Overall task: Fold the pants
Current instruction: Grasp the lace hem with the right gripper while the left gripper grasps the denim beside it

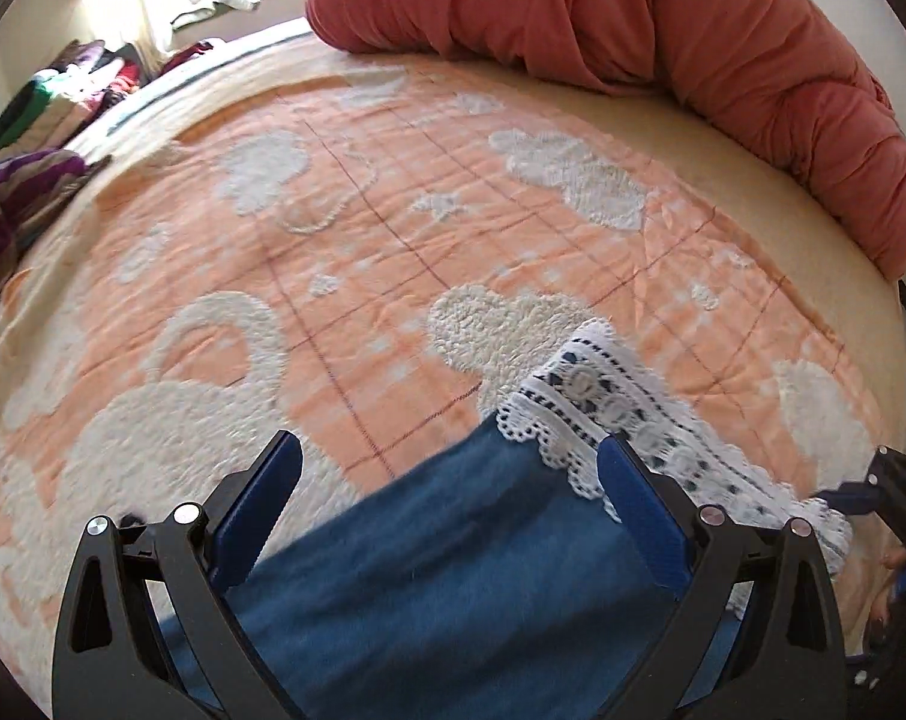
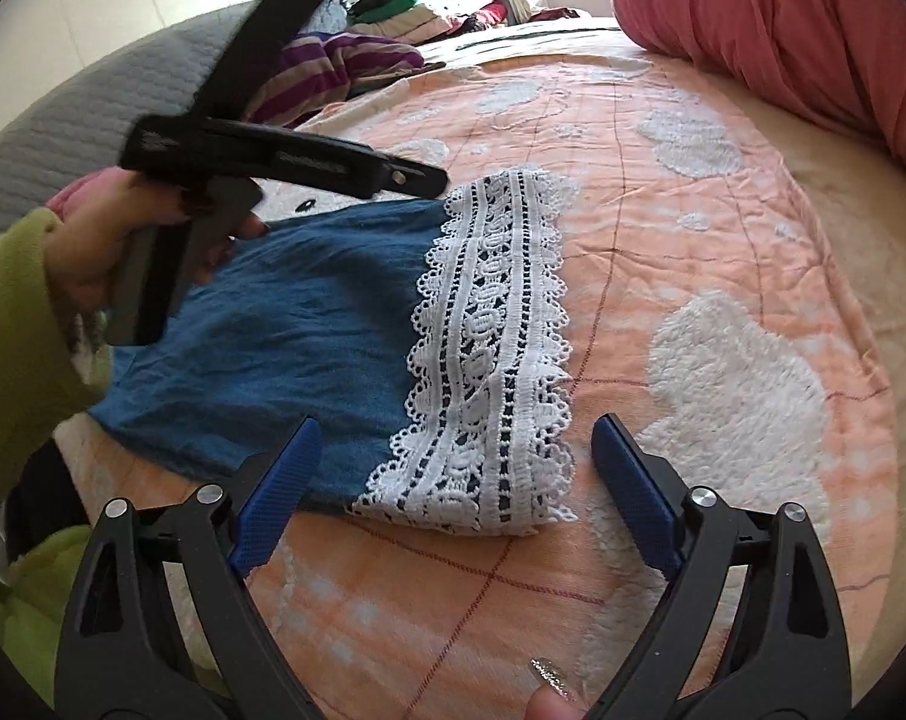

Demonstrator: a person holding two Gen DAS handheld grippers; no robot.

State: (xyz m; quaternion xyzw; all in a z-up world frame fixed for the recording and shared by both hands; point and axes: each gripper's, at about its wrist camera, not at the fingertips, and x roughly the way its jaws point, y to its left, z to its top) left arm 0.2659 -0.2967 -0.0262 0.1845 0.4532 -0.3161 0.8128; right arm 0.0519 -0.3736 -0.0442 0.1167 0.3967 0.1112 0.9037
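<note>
Right gripper (image 2: 453,480) has its jaws wide apart, nothing clamped; the near lace corner lies between the blue pads but untouched. Left gripper (image 1: 450,480) is also spread wide, hovering over the blue cloth, no grip visible. The blue denim-like pants with white lace hem trim (image 2: 309,330) lie flat and look already folded, near the near edge of the bed, lace end pointing toward the bed's middle.

Risks, as a guess: the right gripper could pinch only the top lace layer, so the stack peels apart when lifted. Lace holes could snag on a ridged pad (image 2: 633,498) and drag the hem. The fluffy peach-and-white bedspread with cloud shapes (image 2: 723,360) may get caught with the pants if the pads dig too low. The left gripper sits above the cloth middle, so closing there would bunch it rather than crease it.

Around: the person's green sleeve (image 2: 15,330) is at the near left. The striped purple-and-tan cloth (image 2: 339,69) is heaped at the far left edge, well apart. The long coral-red rolled quilt (image 1: 663,30) runs along the far right edge. The pile of mixed clothes (image 2: 429,6) is beyond the bed. Nothing blocks the fold path; the spread ahead is bare.
</note>
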